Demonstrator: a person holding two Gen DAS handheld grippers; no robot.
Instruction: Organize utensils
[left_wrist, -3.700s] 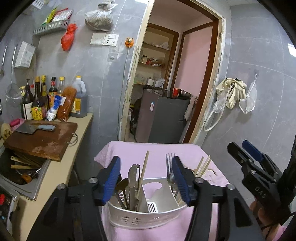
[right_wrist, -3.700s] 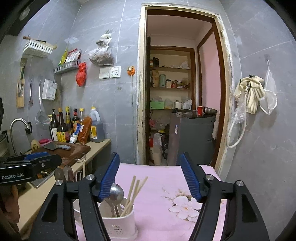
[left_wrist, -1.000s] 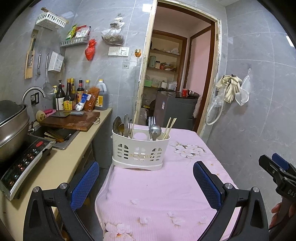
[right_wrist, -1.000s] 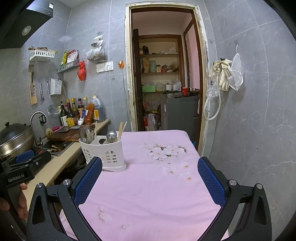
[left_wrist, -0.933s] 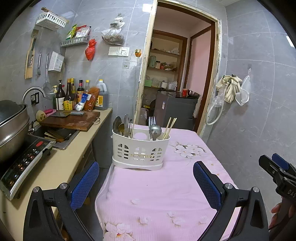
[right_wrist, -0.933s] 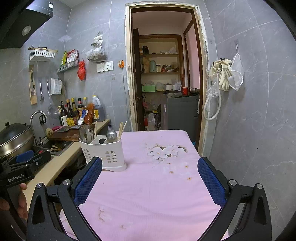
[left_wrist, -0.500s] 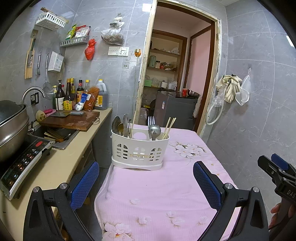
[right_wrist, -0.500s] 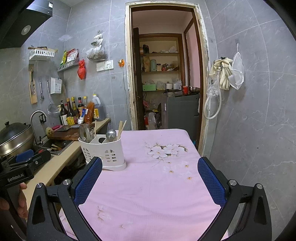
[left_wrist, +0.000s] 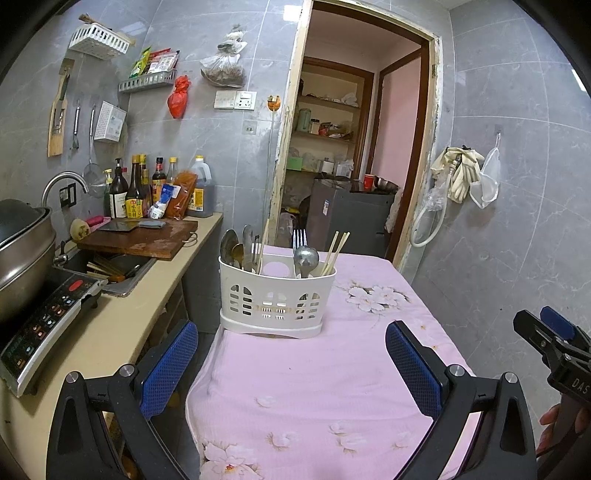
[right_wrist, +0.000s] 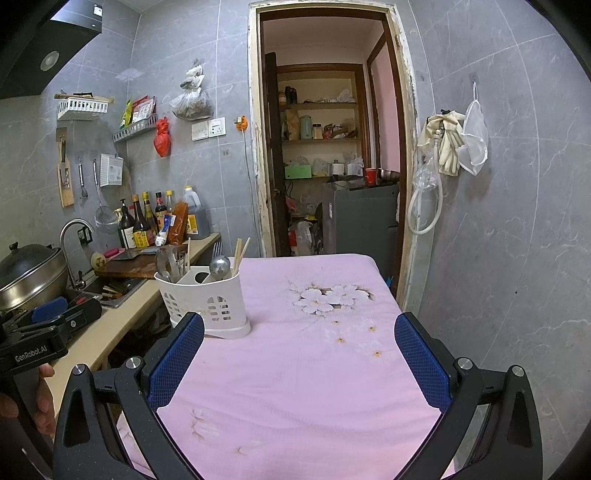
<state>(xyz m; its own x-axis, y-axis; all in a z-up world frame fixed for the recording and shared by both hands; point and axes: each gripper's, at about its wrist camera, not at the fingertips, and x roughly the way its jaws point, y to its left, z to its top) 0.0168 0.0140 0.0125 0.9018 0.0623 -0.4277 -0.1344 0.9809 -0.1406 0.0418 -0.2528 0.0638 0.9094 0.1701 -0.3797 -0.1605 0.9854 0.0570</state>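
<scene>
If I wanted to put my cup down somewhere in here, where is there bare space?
Most of the pink tablecloth is bare, from the white utensil caddy at its far left corner across to the wall side and forward to the open grippers. The counter has one bare strip before the sink; elsewhere a cooktop, chopping board and bottles crowd it.

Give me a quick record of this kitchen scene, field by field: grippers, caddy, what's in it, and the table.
left gripper: open, empty, held back from the caddy
right gripper: open, empty
caddy: white, upright, near the table's left edge
contents: spoons, fork, ladle, chopsticks
table: pink floral cloth, nothing loose on it
</scene>
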